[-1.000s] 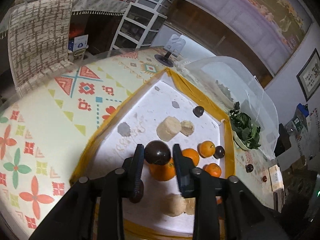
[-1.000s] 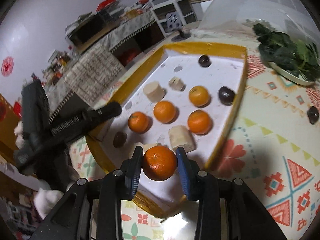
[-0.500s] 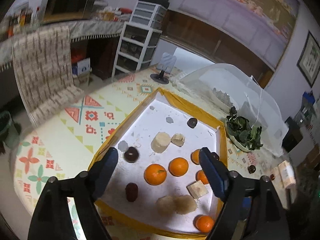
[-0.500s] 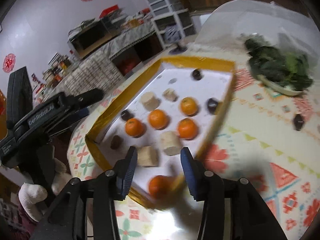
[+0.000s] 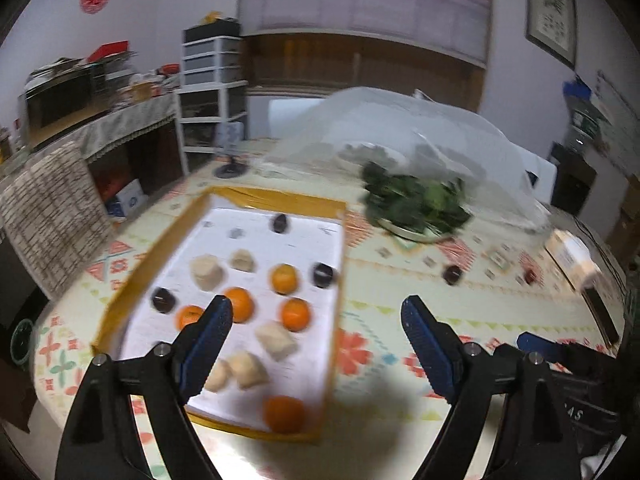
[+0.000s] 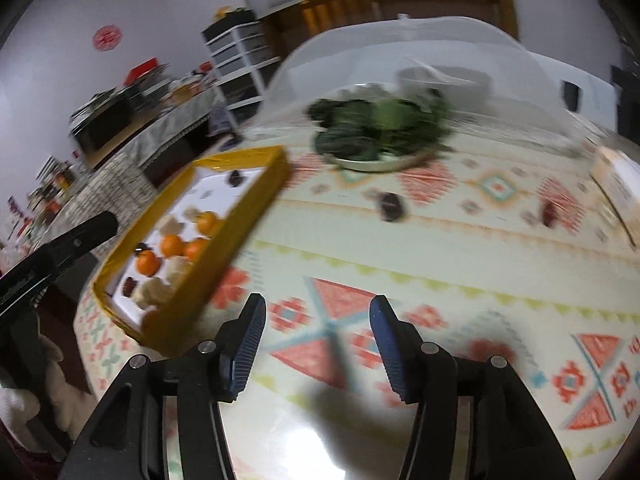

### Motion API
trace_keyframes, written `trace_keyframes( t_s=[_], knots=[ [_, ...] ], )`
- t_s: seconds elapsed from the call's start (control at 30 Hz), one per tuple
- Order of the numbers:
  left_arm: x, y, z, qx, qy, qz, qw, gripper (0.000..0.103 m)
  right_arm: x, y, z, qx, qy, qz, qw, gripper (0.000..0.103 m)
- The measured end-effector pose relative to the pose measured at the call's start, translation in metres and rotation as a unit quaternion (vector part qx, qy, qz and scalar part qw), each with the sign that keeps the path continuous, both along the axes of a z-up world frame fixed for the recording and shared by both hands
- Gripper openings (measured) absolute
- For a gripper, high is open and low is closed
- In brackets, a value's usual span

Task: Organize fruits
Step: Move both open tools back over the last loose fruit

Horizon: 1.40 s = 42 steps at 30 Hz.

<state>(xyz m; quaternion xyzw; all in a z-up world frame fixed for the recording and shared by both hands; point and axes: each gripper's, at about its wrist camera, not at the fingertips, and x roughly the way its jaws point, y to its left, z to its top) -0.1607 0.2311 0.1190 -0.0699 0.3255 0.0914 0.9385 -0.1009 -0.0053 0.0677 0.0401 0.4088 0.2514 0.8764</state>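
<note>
A yellow-rimmed white tray (image 5: 272,196) holds several oranges (image 5: 295,313), pale beige fruit pieces (image 5: 206,272) and dark round fruits (image 5: 163,300). One orange (image 5: 285,414) lies at the tray's near corner. My left gripper (image 5: 316,316) is open and empty, raised above the tray's right edge. My right gripper (image 6: 317,312) is open and empty over the patterned cloth, right of the tray (image 6: 256,204). A dark fruit (image 6: 390,207) and a reddish one (image 6: 549,213) lie loose on the cloth; the dark one also shows in the left wrist view (image 5: 453,274).
A plate of leafy greens (image 5: 416,204) sits beyond the tray, in front of a white mesh food cover (image 5: 400,124). A box (image 5: 570,256) lies at the table's right edge. A chair and shelves stand left of the table.
Both grippers opened and let go: the dark fruit and the orange now lie in the tray. Both grippers then rose and swung right, toward the loose fruits on the cloth.
</note>
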Motion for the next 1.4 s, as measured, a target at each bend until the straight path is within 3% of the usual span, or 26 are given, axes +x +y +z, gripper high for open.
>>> trace_keyframes(
  t_s=[0.2,0.5,1.1,1.23,1.4],
  knots=[
    [0.004,-0.042,-0.010,0.030,0.011,-0.010,0.9994,0.086,-0.004,-0.038,-0.003,-0.006,0.005,-0.036,0.999,0.058],
    [0.003,-0.067,-0.014,0.102,0.012,0.001,0.9947,0.086,-0.015,-0.028,-0.005,-0.019,-0.011,-0.020,1.000,0.066],
    [0.016,-0.065,-0.026,0.090,0.035,-0.020,0.9951,0.088,0.001,-0.033,-0.013,-0.019,0.007,-0.029,0.999,0.066],
    [0.028,-0.068,-0.019,0.073,0.034,-0.047,0.9957,0.088,0.020,-0.067,-0.005,-0.016,0.006,-0.060,0.998,0.066],
    [0.056,-0.078,-0.011,0.032,0.043,-0.102,0.9933,0.088,0.060,-0.131,0.002,-0.027,0.014,-0.140,0.990,0.066]
  ],
)
